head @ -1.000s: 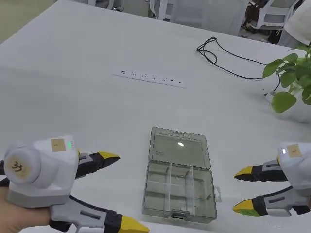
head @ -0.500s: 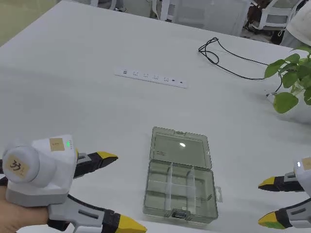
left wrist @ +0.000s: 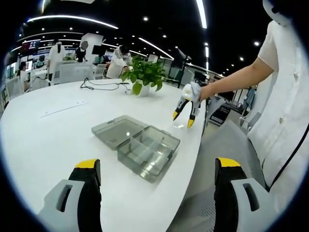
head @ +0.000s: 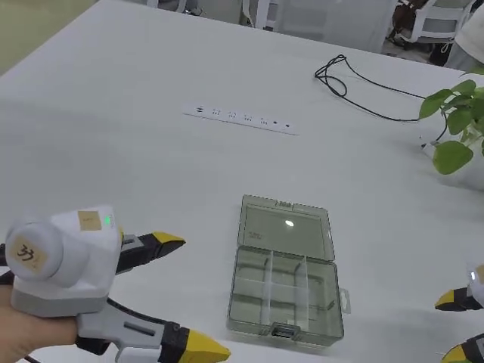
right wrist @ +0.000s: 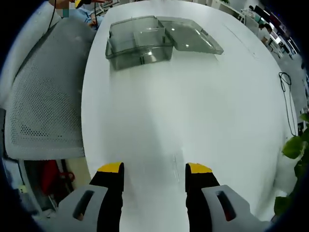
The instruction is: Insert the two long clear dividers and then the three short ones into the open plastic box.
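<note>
My right tongs [head: 457, 327] have drawn away from the box [head: 286, 296]. They and my left tongs [head: 189, 296] gape over the white surface [head: 136, 166], with a plant [head: 457, 128] at its edge.

Open tabletop [head: 113, 151] surrounds the box [head: 286, 227]; plant [head: 454, 128], cable [head: 363, 76], power strip [head: 240, 119] well apart.

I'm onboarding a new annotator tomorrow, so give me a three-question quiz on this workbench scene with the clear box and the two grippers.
1. True or false: the hinged lid of the clear grey plastic box is shut.
2. The left gripper, jaws apart, holds: A) the lid, B) nothing, C) the box.
3. Fill in: beyond the box on the white table lies a long white ____.
Key: 1 false, it lies open and flat; 2 B; 3 power strip.
</note>
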Available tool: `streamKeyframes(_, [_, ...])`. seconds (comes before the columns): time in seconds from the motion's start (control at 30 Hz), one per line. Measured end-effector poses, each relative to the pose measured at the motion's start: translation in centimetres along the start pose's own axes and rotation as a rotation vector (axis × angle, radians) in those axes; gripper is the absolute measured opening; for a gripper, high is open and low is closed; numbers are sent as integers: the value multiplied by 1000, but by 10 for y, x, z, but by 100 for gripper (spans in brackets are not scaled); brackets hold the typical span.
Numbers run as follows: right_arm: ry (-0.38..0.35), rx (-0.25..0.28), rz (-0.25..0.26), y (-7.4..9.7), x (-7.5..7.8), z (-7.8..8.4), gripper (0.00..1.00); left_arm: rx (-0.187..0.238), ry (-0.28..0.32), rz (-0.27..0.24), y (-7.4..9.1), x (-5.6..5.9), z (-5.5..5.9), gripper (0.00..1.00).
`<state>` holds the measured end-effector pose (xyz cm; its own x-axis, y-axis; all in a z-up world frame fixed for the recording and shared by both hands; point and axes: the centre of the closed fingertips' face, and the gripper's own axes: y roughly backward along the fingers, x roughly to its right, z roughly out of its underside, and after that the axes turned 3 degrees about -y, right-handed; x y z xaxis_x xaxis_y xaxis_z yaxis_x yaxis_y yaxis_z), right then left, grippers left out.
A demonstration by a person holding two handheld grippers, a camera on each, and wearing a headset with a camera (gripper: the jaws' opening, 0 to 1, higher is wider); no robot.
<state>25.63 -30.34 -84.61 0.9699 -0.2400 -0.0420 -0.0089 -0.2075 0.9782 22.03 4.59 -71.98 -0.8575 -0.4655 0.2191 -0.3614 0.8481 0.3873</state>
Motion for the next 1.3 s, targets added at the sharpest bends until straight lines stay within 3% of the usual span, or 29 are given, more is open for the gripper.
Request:
streamKeyframes(0.33, [86, -81, 20, -10, 2, 11, 45, 2, 3, -5, 1, -1, -2, 100])
streamKeyframes(0.6, [89, -84, 27, -9, 0, 11, 41, 6, 2, -1, -1, 1, -3, 100])
streamKeyframes(0.7, [98, -88, 28, -9, 0, 12, 33, 9, 2, 3, -2, 2, -2, 100])
streamKeyframes(0.97, [90, -98, 42, -7, 2, 12, 33, 8, 4, 7, -1, 3, 0, 100])
streamKeyframes(1.07, [79, -92, 51, -6, 1, 11, 33, 13, 3, 3, -1, 1, -1, 100])
streamKeyframes(1.3, [56, -24, 94, 9, -2, -13, 33, 29, 3, 6, -2, 0, -4, 100])
